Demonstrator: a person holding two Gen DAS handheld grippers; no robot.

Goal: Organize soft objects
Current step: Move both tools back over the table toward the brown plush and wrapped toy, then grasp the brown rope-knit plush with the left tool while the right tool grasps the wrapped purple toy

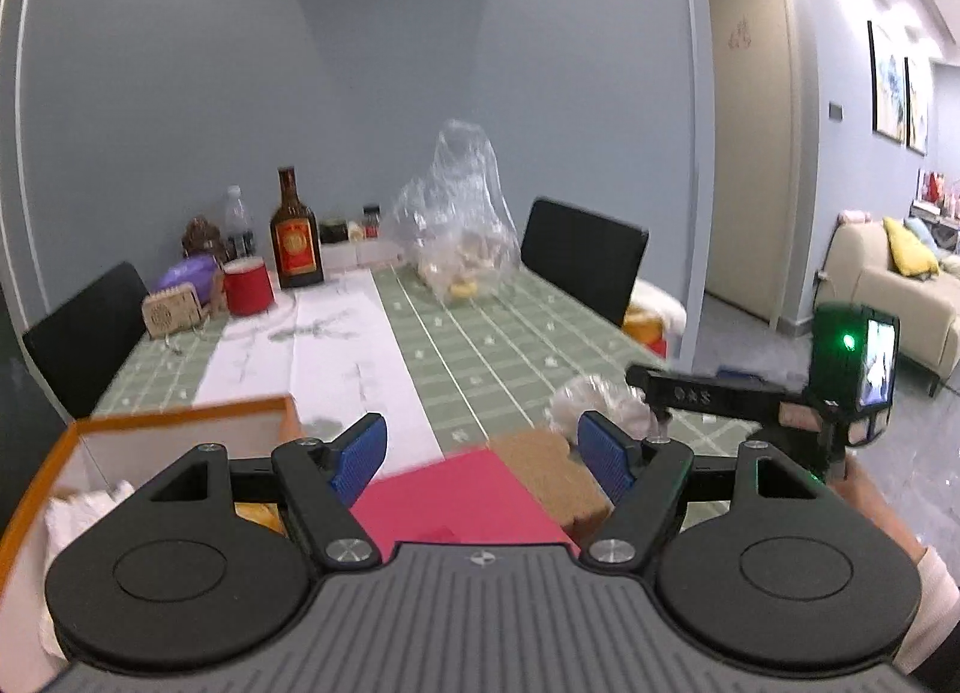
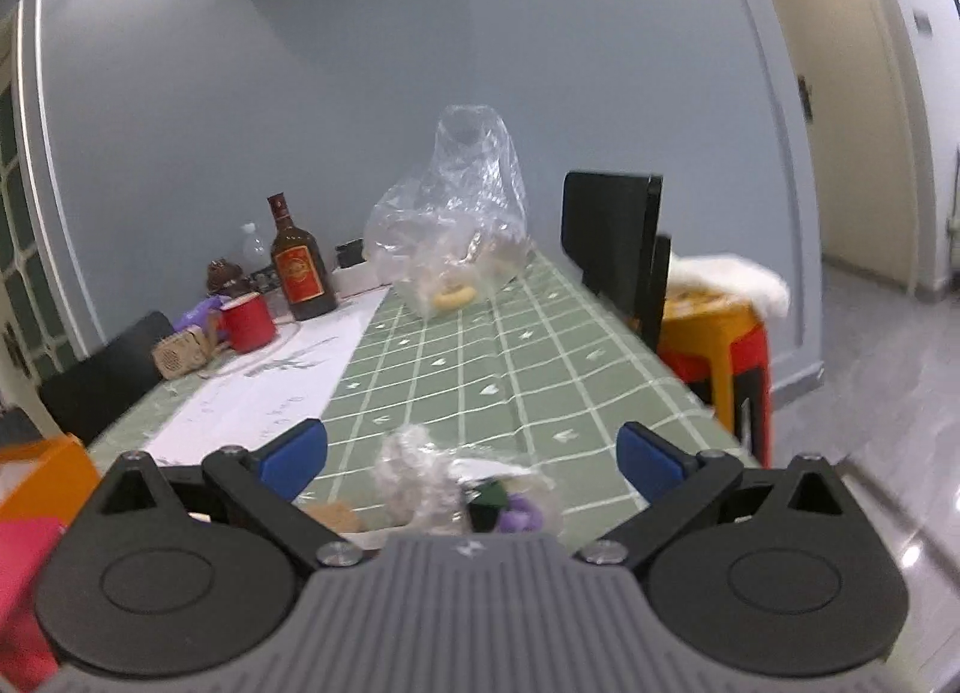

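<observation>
With both the left claw (image 1: 483, 456) and right claw (image 2: 471, 462) spread empty, the crinkly plastic bundle (image 2: 420, 474) just below the right one is judged light, slippery, best pinched mid-bulge.

Both wrist cameras sit low at the table's (image 1: 480, 333) near end, facing its far wall; both share the clear bag (image 1: 459, 225) and brown bottle (image 2: 298, 267).
</observation>
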